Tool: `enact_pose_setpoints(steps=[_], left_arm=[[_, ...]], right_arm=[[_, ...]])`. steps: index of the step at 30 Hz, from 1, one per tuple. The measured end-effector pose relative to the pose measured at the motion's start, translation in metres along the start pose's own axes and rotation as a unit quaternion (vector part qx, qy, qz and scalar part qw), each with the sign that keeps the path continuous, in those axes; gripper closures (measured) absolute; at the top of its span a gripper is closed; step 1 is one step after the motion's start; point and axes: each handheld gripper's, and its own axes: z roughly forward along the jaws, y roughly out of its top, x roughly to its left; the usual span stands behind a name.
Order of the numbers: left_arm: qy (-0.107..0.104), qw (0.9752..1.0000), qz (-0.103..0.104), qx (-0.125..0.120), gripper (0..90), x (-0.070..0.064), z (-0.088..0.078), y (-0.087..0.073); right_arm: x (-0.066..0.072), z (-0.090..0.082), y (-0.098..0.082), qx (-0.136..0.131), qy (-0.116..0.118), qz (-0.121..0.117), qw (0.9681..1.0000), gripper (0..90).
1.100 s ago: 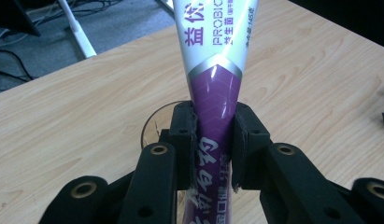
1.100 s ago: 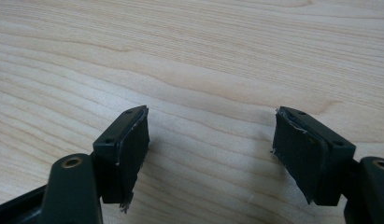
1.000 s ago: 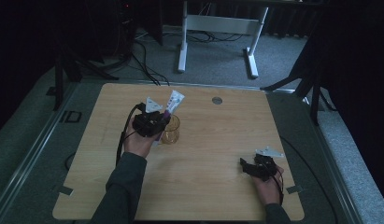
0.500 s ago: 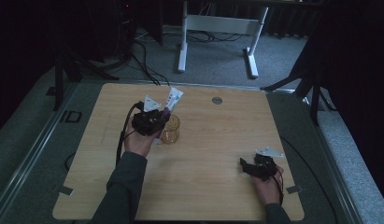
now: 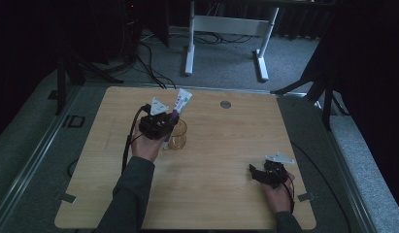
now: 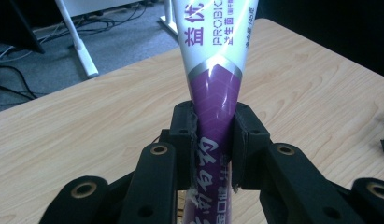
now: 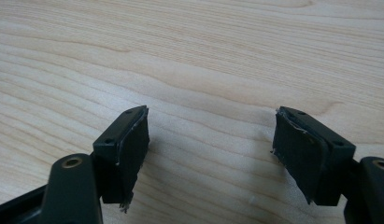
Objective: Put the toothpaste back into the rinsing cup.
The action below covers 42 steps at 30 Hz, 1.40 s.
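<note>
Two hands, no change from a second ago: the left gripper (image 5: 164, 127) keeps its jaws clamped on the purple-and-white toothpaste tube (image 6: 213, 88), tilted, lower end at the amber glass cup (image 5: 178, 135); whether it's inside, can't tell. Right gripper (image 7: 210, 154) rests on the wooden table (image 5: 226, 145), jaws wide, nothing between them.

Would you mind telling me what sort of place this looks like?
Probably a dim lab or recording studio: one wooden table on grey carpet, cables trailing across the floor, and a white desk frame behind.
</note>
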Motion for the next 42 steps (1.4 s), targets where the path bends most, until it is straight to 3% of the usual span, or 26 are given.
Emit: enact_pose_setpoints(steps=[42], left_arm=[[-0.019, 0.9981, -0.015, -0.057, 73.1, 0.0093, 0.0067, 0.0058]], right_arm=[[-0.0001, 0.0, 0.0, 0.0, 0.0, 0.0, 1.0, 26.9]])
